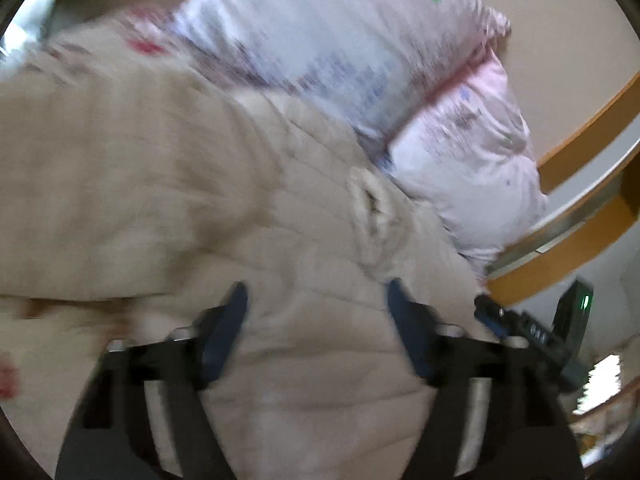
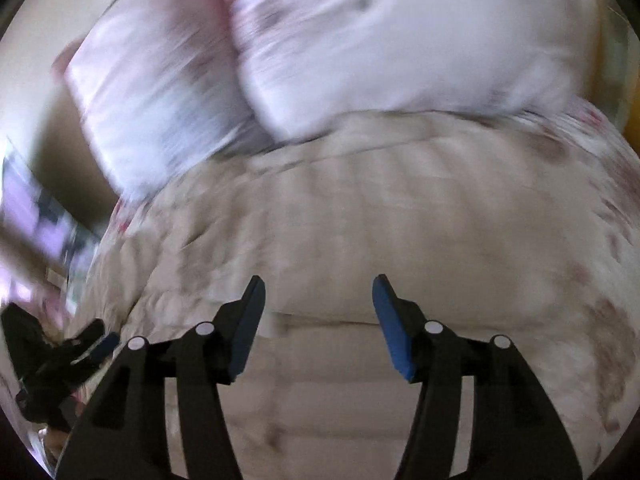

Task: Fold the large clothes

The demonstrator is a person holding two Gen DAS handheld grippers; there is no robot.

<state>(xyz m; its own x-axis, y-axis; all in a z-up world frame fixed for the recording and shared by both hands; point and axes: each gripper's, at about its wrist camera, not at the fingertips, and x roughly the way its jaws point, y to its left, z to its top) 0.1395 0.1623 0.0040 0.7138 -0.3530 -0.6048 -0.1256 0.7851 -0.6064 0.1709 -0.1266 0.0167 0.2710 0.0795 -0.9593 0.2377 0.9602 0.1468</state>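
Where it lies blurred, beige quilted garment, creased, puffy

You have the beige quilted coat lying folded and puffy on the bed, filling the left-wrist view from 9 o'clock to 6 o'clock, its rumpled edge against the pillows toward 1 o'clock.

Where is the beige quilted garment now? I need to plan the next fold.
The beige quilted garment fills the lower middle of both wrist views, lying below the pink pillows, with both grippers' open fingers above it.
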